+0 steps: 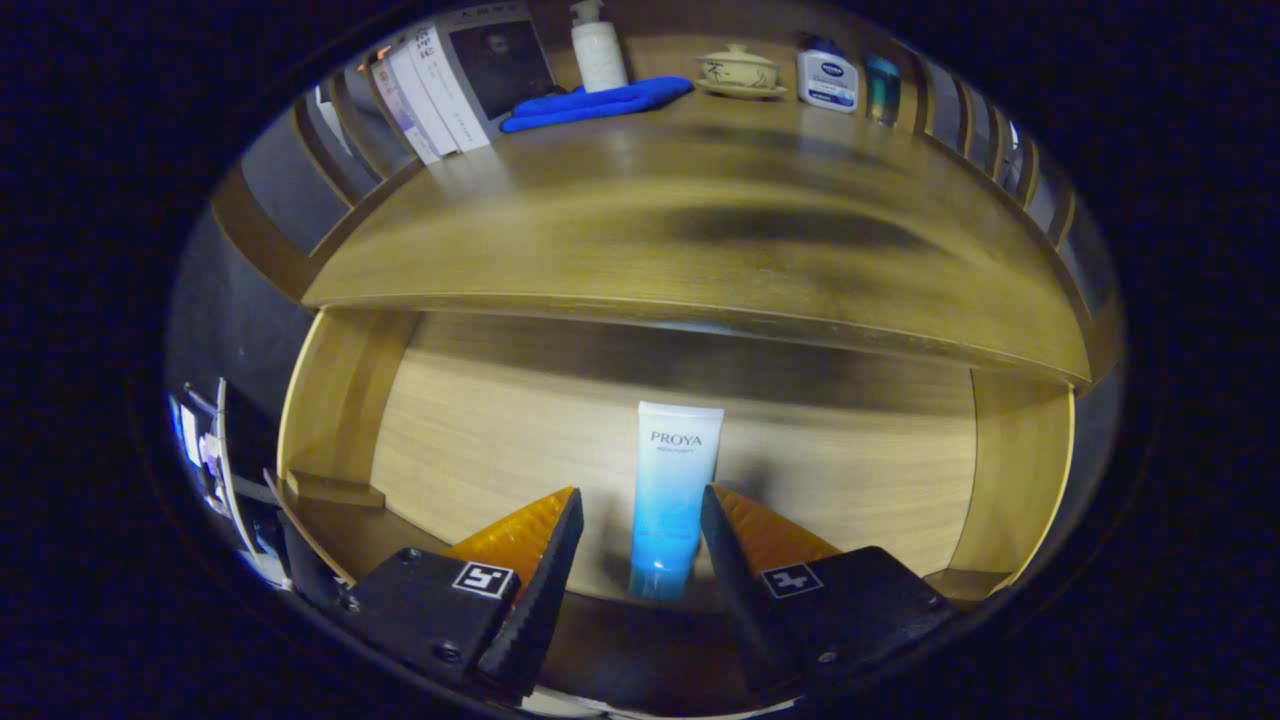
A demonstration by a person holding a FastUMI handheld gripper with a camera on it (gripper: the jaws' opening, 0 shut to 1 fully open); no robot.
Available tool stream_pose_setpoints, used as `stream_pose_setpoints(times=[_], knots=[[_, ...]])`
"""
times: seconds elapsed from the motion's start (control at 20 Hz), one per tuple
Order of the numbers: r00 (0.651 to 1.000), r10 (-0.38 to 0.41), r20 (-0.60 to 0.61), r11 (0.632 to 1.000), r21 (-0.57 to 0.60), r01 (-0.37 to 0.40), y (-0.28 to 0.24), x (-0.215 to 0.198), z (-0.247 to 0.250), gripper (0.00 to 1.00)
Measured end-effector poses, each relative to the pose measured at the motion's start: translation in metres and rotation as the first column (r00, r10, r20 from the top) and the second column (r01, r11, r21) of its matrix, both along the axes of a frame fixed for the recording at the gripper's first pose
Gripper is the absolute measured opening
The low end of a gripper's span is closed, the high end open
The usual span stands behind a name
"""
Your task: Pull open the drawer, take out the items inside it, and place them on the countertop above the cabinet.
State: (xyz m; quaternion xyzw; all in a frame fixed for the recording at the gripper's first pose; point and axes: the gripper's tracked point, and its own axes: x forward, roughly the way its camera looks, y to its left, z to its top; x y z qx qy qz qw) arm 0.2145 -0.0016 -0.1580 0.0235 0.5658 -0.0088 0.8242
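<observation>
The drawer (480,440) stands pulled open under the wooden countertop (640,240). On its pale wooden floor lies a white-to-blue cosmetic tube (672,490), cap end toward me. My gripper (640,520) is open, its two fingers straddling the lower half of the tube with a small gap on each side. Neither finger visibly presses on the tube.
At the back of the countertop lie a blue cloth (595,103), a white pump bottle (597,48), a lidded ceramic bowl on a saucer (740,70), a small white-and-blue bottle (828,80) and a teal container (882,88). Books (440,85) lean at the back left. Drawer side walls (1020,470) flank the tube.
</observation>
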Motion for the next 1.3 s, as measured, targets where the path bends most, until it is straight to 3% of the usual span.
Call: stream_pose_setpoints(times=[0.3,0.6,0.75,0.9,1.3], knots=[[0.993,-0.035,-0.109,0.999,-0.031,0.032,-0.006,0.005,-0.017,0.76],[0.987,-0.016,-0.162,0.997,-0.081,0.003,-0.012,0.005,-0.023,0.71],[0.988,0.027,-0.149,0.992,-0.120,-0.046,-0.013,0.005,-0.027,0.67],[0.991,0.025,-0.130,0.992,-0.120,-0.041,-0.012,0.007,-0.024,0.54],[0.998,0.055,-0.042,0.995,-0.086,-0.059,0.000,-0.006,0.011,0.47]])
